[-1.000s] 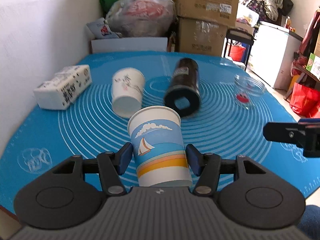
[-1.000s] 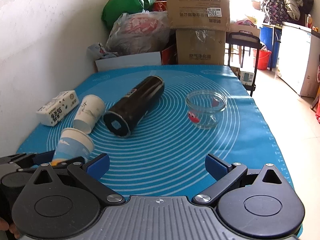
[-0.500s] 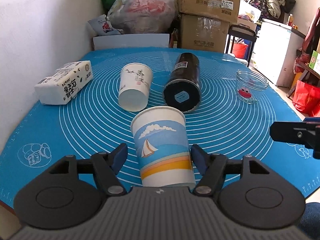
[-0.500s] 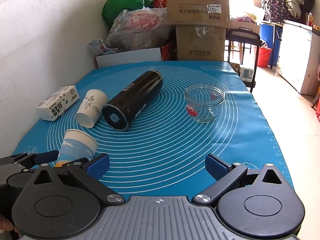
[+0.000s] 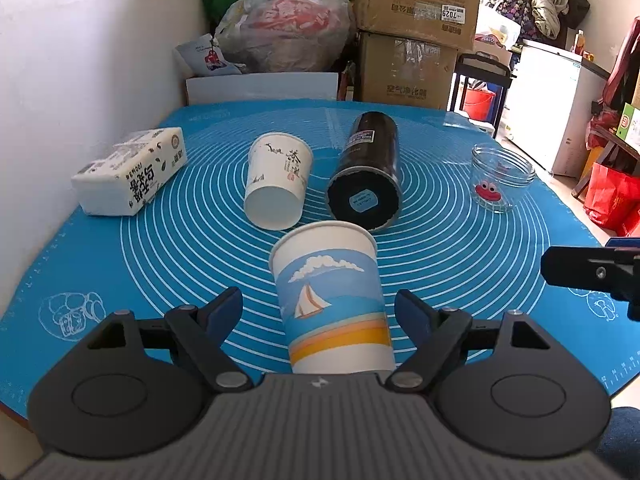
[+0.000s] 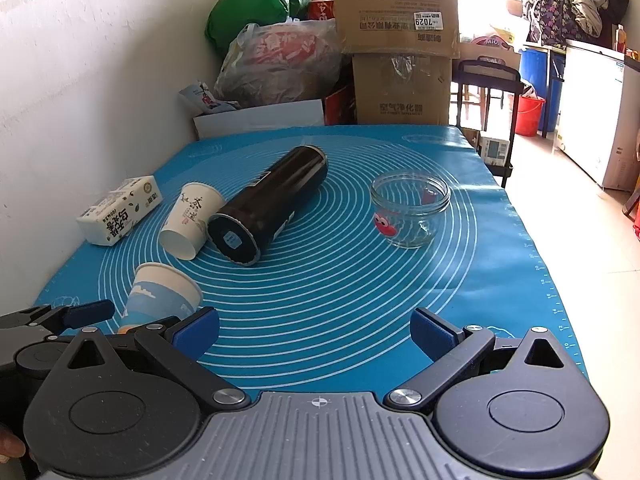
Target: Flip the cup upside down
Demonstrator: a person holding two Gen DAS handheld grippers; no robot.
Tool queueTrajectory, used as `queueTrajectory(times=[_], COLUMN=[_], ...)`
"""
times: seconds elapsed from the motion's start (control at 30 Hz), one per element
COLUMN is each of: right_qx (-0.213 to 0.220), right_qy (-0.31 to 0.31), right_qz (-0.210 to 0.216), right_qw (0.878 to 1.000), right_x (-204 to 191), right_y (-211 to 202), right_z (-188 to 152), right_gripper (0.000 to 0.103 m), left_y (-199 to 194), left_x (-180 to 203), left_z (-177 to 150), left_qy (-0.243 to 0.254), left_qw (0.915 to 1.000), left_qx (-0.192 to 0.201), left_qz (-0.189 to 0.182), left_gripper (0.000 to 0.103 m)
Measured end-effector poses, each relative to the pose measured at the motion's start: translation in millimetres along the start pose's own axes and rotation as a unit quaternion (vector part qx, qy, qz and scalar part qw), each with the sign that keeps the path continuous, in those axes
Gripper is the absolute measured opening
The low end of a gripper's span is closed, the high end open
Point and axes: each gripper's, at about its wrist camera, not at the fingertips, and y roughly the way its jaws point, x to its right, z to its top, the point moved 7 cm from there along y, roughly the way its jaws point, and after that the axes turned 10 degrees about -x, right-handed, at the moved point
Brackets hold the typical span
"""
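Observation:
A paper cup with a sailboat print (image 5: pixel 332 300) lies between the fingers of my left gripper (image 5: pixel 319 310), its mouth pointing away from the camera. The jaws stand open, with a gap on each side of the cup. The cup also shows in the right wrist view (image 6: pixel 162 298), tilted over on the blue mat (image 6: pixel 360 300). My right gripper (image 6: pixel 314 332) is open and empty above the mat's front part. Its finger shows at the right edge of the left wrist view.
A white paper cup (image 5: pixel 278 186) lies on its side beside a black flask (image 5: pixel 368 172), also lying down. A glass jar (image 5: pixel 500 178) stands at the right. A tissue pack (image 5: pixel 130 176) lies by the wall. Boxes and bags stand behind the table.
My left gripper's jaws have opened from the sailboat cup's sides. The left view has pulled back and up a little. The right gripper has hardly moved.

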Motion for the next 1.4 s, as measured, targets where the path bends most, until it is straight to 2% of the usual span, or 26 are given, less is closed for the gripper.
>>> queueTrajectory(times=[0.07, 0.13, 0.17, 0.2, 0.33, 0.43, 0.57, 0.63, 0.7, 0.83, 0.97, 1.03, 1.17, 1.23, 1.37, 1.4], right_qx=[0.000, -0.001, 0.000, 0.001, 0.000, -0.001, -0.007, -0.012, -0.016, -0.015, -0.013, -0.014, -0.015, -0.014, 0.002, 0.003], right_qy=[-0.003, -0.012, -0.020, -0.031, -0.094, -0.158, -0.260, -0.321, -0.383, -0.511, -0.626, -0.684, -0.790, -0.825, -0.890, -0.902], right_qz=[0.001, 0.002, 0.003, 0.001, -0.014, -0.035, -0.072, -0.091, -0.109, -0.145, -0.177, -0.196, -0.230, -0.238, -0.242, -0.240], right_qw=[1.000, 1.000, 1.000, 1.000, 0.996, 0.987, 0.963, 0.943, 0.917, 0.847, 0.759, 0.702, 0.567, 0.512, 0.386, 0.360], right_x=[-0.6, -2.6, -4.1, -6.4, -20.8, -36.7, -60.2, -73.4, -88.6, -123.7, -155.3, -167.2, -181.6, -187.0, -195.3, -197.1], right_y=[-0.4, -0.6, -0.9, -1.6, -4.7, -5.6, -2.6, 0.1, 2.5, 7.5, 15.2, 21.8, 34.3, 39.1, 45.8, 47.2], right_z=[0.3, 2.8, 4.5, 7.3, 19.4, 28.8, 38.9, 42.3, 41.6, 31.8, 15.2, 2.8, -22.5, -33.9, -53.6, -58.6], right_gripper=[0.103, 0.103, 0.103, 0.103, 0.103, 0.103, 0.103, 0.103, 0.103, 0.103, 0.103, 0.103, 0.103, 0.103, 0.103, 0.103], left_y=[-2.2, -6.0, -9.2, -13.5, -29.5, -37.8, -46.0, -50.0, -53.7, -57.7, -63.6, -67.0, -70.4, -70.4, -72.0, -72.4], left_x=[-0.2, -0.8, -1.6, -3.1, -13.0, -25.2, -43.7, -53.9, -64.8, -87.5, -109.5, -118.1, -132.9, -137.7, -143.1, -144.1], left_z=[1.7, 3.5, 4.8, 6.4, 11.8, 15.7, 18.5, 18.8, 18.4, 15.5, 10.1, 6.4, -1.4, -4.5, -9.4, -10.4], left_qy=[-0.002, -0.004, -0.006, -0.008, -0.019, -0.039, -0.065, -0.076, -0.086, -0.101, -0.117, -0.121, -0.132, -0.140, -0.142, -0.140], left_qw=[1.0000, 1.0000, 1.0000, 0.9999, 0.9995, 0.9989, 0.9974, 0.9962, 0.9947, 0.9912, 0.9869, 0.9852, 0.9827, 0.9820, 0.9819, 0.9819], left_qx=[0.002, 0.000, 0.002, 0.009, 0.026, 0.026, 0.031, 0.039, 0.045, 0.052, 0.060, 0.064, 0.066, 0.064, 0.065, 0.067], left_qz=[-0.001, -0.002, -0.004, -0.005, 0.001, -0.004, 0.006, 0.019, 0.034, 0.067, 0.093, 0.103, 0.111, 0.110, 0.107, 0.108], left_gripper=[0.084, 0.089, 0.096, 0.097, 0.097, 0.097, 0.097, 0.097, 0.097, 0.097, 0.097, 0.097, 0.097, 0.097, 0.097, 0.097])
